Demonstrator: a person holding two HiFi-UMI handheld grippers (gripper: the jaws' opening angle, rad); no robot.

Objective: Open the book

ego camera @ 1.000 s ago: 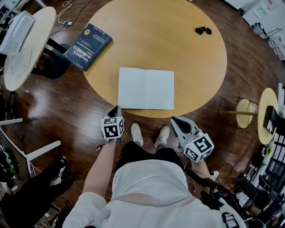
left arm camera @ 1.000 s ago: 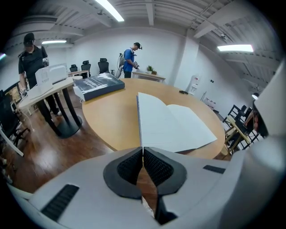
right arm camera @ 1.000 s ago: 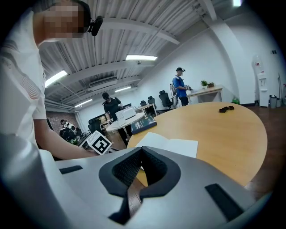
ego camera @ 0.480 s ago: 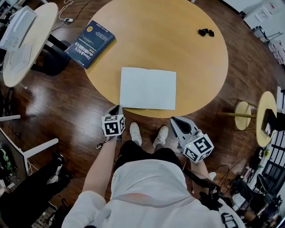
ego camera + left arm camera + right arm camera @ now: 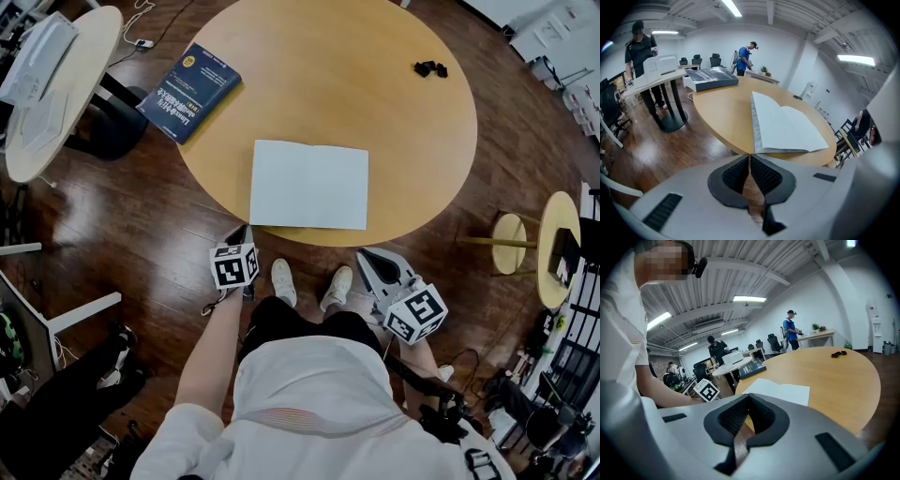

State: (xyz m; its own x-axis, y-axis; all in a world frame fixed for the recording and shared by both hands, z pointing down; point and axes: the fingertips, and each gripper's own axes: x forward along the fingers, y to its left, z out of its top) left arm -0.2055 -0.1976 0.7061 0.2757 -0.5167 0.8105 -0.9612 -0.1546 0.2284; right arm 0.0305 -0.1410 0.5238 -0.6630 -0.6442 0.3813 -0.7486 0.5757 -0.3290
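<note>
The book lies open on the round wooden table, white pages up, near the front edge. It also shows in the left gripper view and in the right gripper view. My left gripper hangs off the table, just short of the book's near left corner, and its jaws are shut with nothing between them. My right gripper is held off the table's front edge, right of the person's feet. Its jaws meet at the tips and are empty.
A closed blue book lies at the table's far left edge. A small black object sits at the far right. A pale side table stands to the left and a small round table to the right. Other people stand in the room.
</note>
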